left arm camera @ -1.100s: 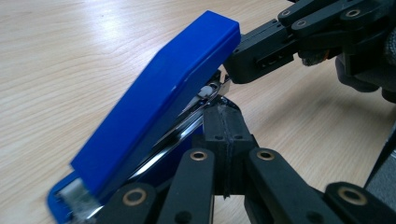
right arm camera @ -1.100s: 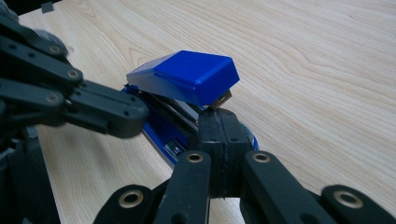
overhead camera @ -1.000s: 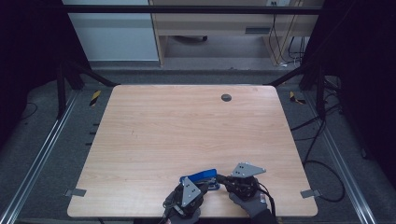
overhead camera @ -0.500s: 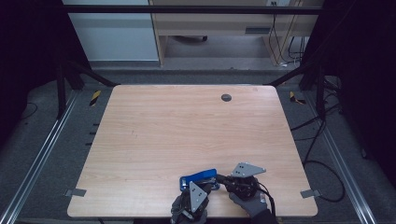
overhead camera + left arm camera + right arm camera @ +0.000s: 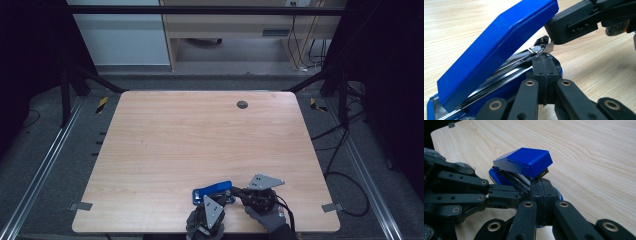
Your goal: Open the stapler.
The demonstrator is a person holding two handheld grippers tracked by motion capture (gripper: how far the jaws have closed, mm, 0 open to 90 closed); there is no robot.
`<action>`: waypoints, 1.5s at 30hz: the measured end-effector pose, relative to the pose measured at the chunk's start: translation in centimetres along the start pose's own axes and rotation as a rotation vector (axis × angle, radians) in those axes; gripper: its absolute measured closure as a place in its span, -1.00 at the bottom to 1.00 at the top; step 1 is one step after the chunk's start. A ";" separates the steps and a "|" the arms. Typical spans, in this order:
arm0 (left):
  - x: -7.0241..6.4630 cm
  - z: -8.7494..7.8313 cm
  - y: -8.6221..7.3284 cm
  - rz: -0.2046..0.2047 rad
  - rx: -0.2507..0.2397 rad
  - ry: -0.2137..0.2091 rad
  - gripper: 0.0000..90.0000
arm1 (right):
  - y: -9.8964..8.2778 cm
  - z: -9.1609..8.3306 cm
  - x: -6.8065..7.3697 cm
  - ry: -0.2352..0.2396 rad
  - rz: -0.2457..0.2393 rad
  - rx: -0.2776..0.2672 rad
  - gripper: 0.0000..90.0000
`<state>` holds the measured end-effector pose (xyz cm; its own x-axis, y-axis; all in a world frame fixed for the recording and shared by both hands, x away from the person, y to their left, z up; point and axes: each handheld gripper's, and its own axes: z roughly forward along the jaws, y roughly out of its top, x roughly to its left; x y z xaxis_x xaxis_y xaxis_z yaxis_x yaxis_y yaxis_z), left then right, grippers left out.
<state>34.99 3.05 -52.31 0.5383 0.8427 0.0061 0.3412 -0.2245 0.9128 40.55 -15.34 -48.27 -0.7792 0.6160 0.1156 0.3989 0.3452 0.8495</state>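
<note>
- Lying at the lower middle of the high view, near the table's (image 5: 150, 150) front edge, a blue stapler (image 5: 214, 191) has its lid tilted up.
- Left gripper (image 5: 543, 75): jaws clenched together, tips against the stapler's base under the raised lid, nothing grasped between them.
- Right gripper (image 5: 541, 195): jaws likewise clenched, tips touching the stapler's front end.

Glossy blue plastic stapler (image 5: 499, 45) lies near the table's front edge. Lid tilted up, hinged open; metal staple rail exposed beneath.
</note>
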 end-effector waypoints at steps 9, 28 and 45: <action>-0.2 0.1 -0.2 -0.010 -0.015 0.003 0.99 | 0.2 0.0 0.0 0.007 -0.003 -0.011 1.00; -0.4 0.1 -0.5 -0.026 -0.034 0.013 1.00 | 1.3 -0.1 0.2 0.048 -0.030 -0.050 1.00; -0.4 0.1 -0.5 -0.023 -0.035 0.015 1.00 | 2.3 0.3 0.6 0.091 -0.055 -0.068 1.00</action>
<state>34.66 2.78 -52.78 0.5184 0.8551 -0.0094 0.3263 -0.1876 0.9265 41.16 -14.02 -46.43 -0.8408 0.5297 0.1112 0.3230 0.3262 0.8884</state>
